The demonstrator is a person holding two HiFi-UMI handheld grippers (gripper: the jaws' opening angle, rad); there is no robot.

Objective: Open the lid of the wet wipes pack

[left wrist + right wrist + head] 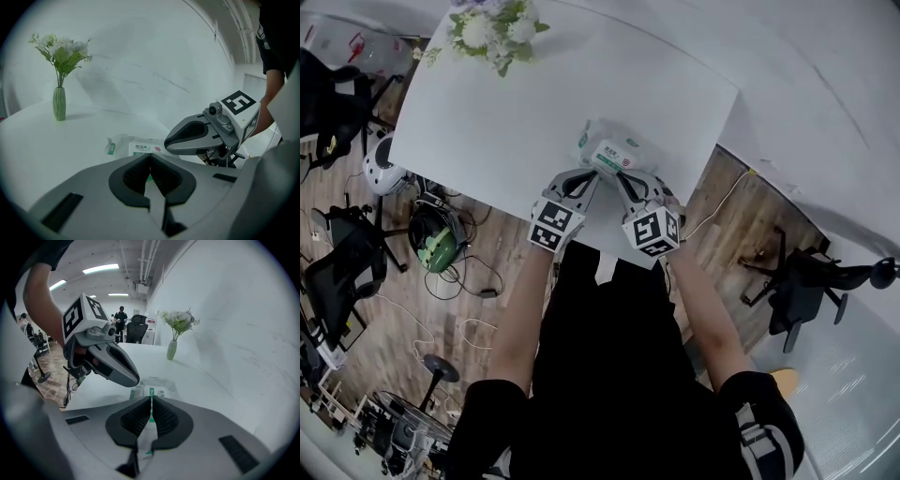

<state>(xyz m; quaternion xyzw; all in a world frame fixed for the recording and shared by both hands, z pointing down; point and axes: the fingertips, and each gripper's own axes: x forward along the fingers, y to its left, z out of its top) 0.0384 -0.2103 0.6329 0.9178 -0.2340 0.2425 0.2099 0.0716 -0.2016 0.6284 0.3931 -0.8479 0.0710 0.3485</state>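
White table [487, 122], wet wipes pack [609, 153], wood floor [502, 305], left hand-held gripper [150, 157] closed, right hand-held gripper [151, 400] barely parted

An office-like workroom: swivel chairs [806, 281], loose cables [475, 277] on wood floor [727, 244], ceiling strip lights [101, 269].

On the table [534, 112], the wet wipes pack [611, 155] lies near-right; the flower vase [59, 103] stands far-left.

right gripper [151, 399] with jaws a thin slit apart, nothing gripped, wet wipes pack [158, 384] lying just beyond on white table [201, 380], left gripper [133, 379] near the pack, vase of flowers [172, 349] farther back
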